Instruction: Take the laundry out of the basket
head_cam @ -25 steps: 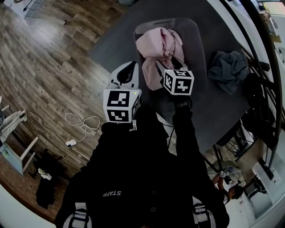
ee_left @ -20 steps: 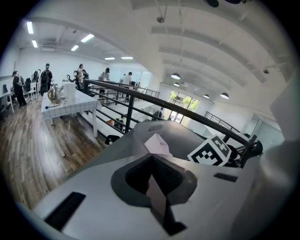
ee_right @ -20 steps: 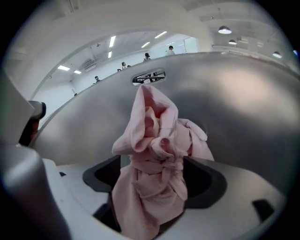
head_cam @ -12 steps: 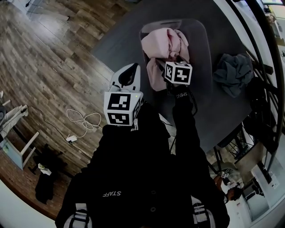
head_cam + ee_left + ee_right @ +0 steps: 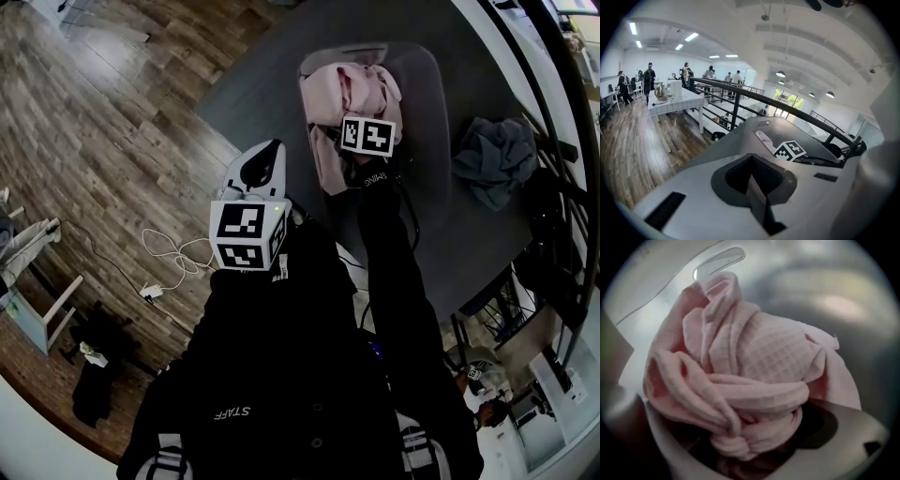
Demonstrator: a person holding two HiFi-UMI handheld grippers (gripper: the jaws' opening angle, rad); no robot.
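Note:
A crumpled pink waffle-knit cloth (image 5: pixel 352 89) lies in the grey laundry basket (image 5: pixel 424 70) on the dark table (image 5: pixel 267 70). My right gripper (image 5: pixel 364 117) reaches down into the basket on top of that cloth. In the right gripper view the pink cloth (image 5: pixel 754 366) fills the picture. A twisted fold of it sits between the jaws of the right gripper (image 5: pixel 754 446), which are opening wide. My left gripper (image 5: pixel 272 148) is held back near my chest over the table's near edge, shut, with nothing in it. In the left gripper view the left gripper (image 5: pixel 757 187) points past the basket.
A grey-blue garment (image 5: pixel 492 159) lies heaped on the table to the right of the basket. A black railing (image 5: pixel 558 122) runs along the table's far right. A white cable (image 5: pixel 173 258) lies on the wooden floor to the left. People stand far off by a table (image 5: pixel 675 101).
My right gripper has moved forward and down into the basket onto the pink cloth. The left gripper has hardly moved.

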